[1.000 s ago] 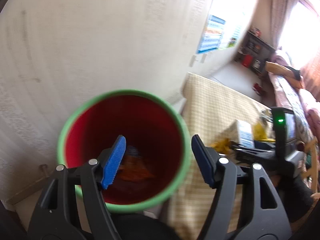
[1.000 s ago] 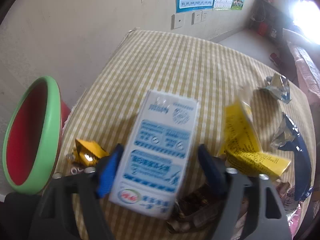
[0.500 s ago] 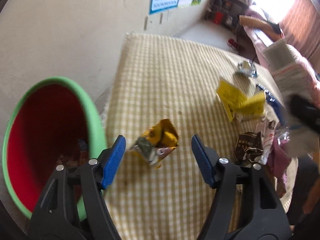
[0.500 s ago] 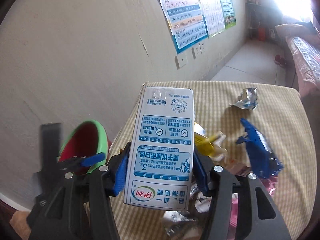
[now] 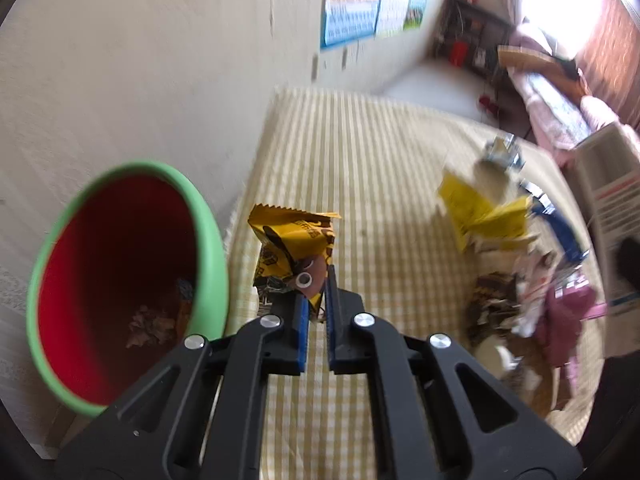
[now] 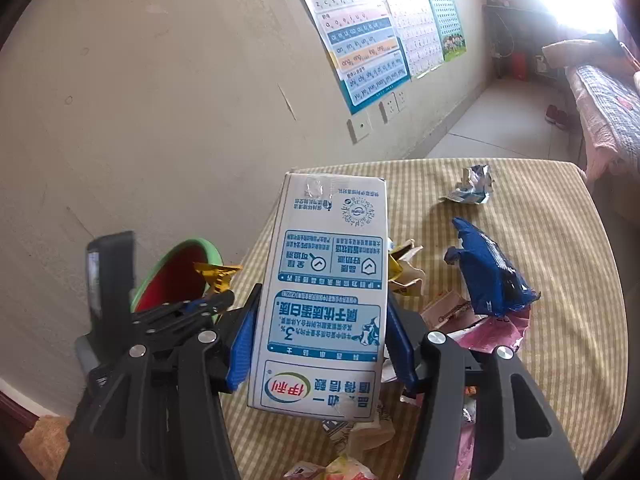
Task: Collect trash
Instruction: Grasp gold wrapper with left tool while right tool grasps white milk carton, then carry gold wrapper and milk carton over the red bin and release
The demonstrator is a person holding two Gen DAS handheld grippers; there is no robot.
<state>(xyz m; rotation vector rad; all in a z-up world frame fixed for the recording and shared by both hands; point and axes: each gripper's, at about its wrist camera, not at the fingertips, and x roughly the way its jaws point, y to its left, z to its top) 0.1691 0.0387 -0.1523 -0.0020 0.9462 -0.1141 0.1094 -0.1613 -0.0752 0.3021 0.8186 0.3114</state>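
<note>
My left gripper [image 5: 316, 300] has just snapped closed, and its fingers [image 5: 301, 320] now pinch the lower edge of a crumpled yellow wrapper [image 5: 290, 248], which stands up from them just beside the green-rimmed bin [image 5: 208, 264]. I judge the wrapper weightless, thin and slick: held by a corner it will flop and could slide out, so a grip deeper into the bunched part would be safer. My right gripper [image 6: 320, 344] holds a white and blue milk carton [image 6: 324, 296] by its 2 long sides, fingers about half open around it, lifted above the checked surface [image 6: 560, 264]. The carton looks stiff but probably empty, so light and easy to dent; the flat side walls near its middle are the right place to squeeze.

Much is unclear. The left view is smeared, so the heap at right [image 5: 520, 300] reads only as mixed paper and foil. I cannot see how much wrapper lies between the left fingers. The bin's bottom is dark, with some scraps [image 5: 156, 320] I cannot identify. A blue bag [image 6: 492, 276] and a silver wrapper [image 6: 472, 184] lie farther off.
</note>
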